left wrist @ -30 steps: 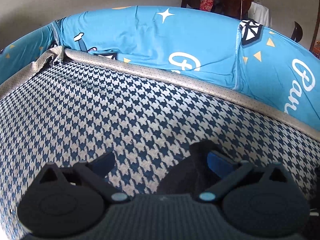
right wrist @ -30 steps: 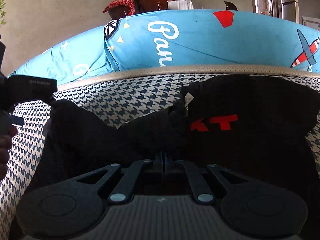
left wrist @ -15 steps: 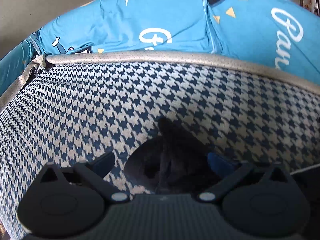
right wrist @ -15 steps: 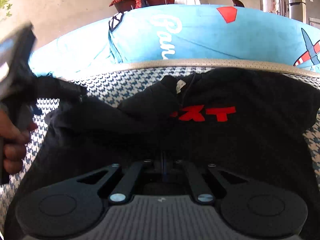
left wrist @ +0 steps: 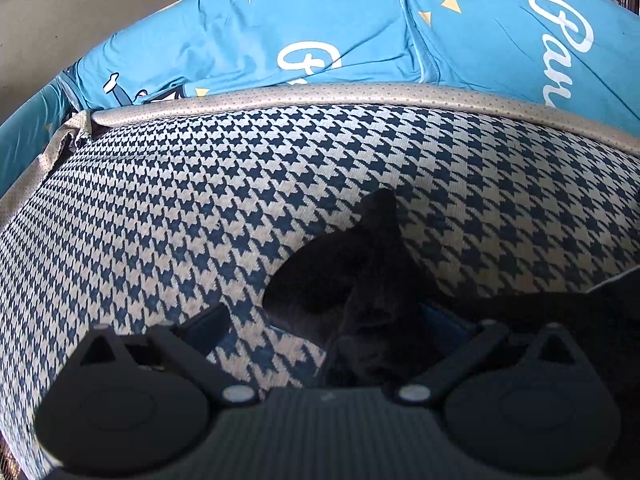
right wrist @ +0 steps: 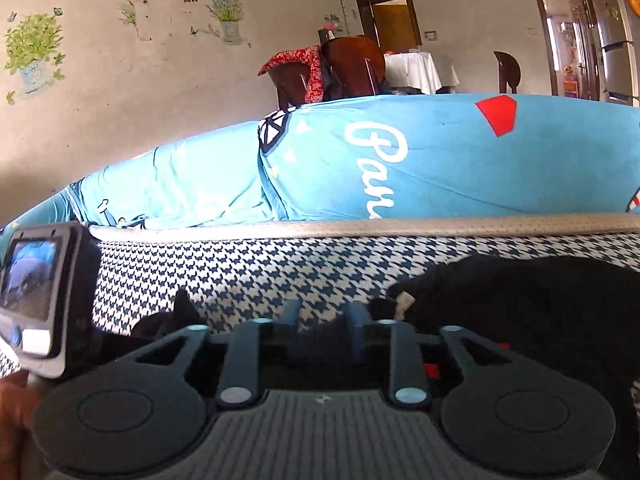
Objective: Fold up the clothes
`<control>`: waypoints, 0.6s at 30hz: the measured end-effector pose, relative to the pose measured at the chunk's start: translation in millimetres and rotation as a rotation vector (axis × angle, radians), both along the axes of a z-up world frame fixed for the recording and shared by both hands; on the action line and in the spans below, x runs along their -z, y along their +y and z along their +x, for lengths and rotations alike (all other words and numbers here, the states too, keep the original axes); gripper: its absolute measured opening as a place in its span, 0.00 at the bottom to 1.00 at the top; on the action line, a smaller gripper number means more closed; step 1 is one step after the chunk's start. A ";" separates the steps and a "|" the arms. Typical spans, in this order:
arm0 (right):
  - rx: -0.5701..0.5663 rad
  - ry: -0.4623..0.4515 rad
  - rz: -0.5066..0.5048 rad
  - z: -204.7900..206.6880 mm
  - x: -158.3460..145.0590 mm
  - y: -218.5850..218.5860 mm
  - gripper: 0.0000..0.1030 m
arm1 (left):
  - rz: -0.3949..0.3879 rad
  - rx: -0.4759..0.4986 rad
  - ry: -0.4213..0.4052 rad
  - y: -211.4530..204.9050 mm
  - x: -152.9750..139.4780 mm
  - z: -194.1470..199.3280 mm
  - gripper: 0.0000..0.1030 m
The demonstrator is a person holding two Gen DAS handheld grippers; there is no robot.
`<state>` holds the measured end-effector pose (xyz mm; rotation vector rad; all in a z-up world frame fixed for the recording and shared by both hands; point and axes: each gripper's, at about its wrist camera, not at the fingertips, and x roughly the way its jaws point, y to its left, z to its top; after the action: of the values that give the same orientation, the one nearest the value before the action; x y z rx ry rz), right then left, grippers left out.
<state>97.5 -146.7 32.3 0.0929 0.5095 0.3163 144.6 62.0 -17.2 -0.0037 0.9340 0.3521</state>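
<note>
Kneeling over the houndstooth cushion (left wrist: 200, 208), I see the black shirt (right wrist: 540, 304) spread across it. My right gripper (right wrist: 322, 314) is opening, releasing its fold. My left gripper (left wrist: 320, 316) stands apart, cloth bunched by one finger, unpinched. This fold seems placed.

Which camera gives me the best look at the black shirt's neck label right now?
The right wrist view. The small white label shows at the edge of the black shirt on the checked cushion. The left wrist view shows only a bunched dark fold of shirt; no label is visible.
</note>
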 end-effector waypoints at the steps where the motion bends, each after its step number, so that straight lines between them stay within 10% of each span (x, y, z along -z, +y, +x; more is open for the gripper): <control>1: 0.000 -0.001 -0.010 3.5 3.0 3.6 0.42 | -0.010 -0.001 0.001 1.5 0.3 -1.5 1.00; 8: 0.000 0.072 -0.087 22.8 33.8 16.0 0.42 | -0.085 -0.001 0.021 11.7 3.6 -8.9 1.00; 13: 0.018 0.122 -0.142 24.5 48.0 17.7 0.13 | -0.099 0.009 0.033 11.0 -1.3 -15.9 1.00; 18: 0.029 0.106 -0.118 14.5 42.3 11.7 0.06 | -0.117 0.000 -0.068 16.8 -29.3 -21.4 1.00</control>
<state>112.0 -135.0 -10.1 0.0024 0.6302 0.2536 123.2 78.7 12.1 -0.1220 0.8857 0.2957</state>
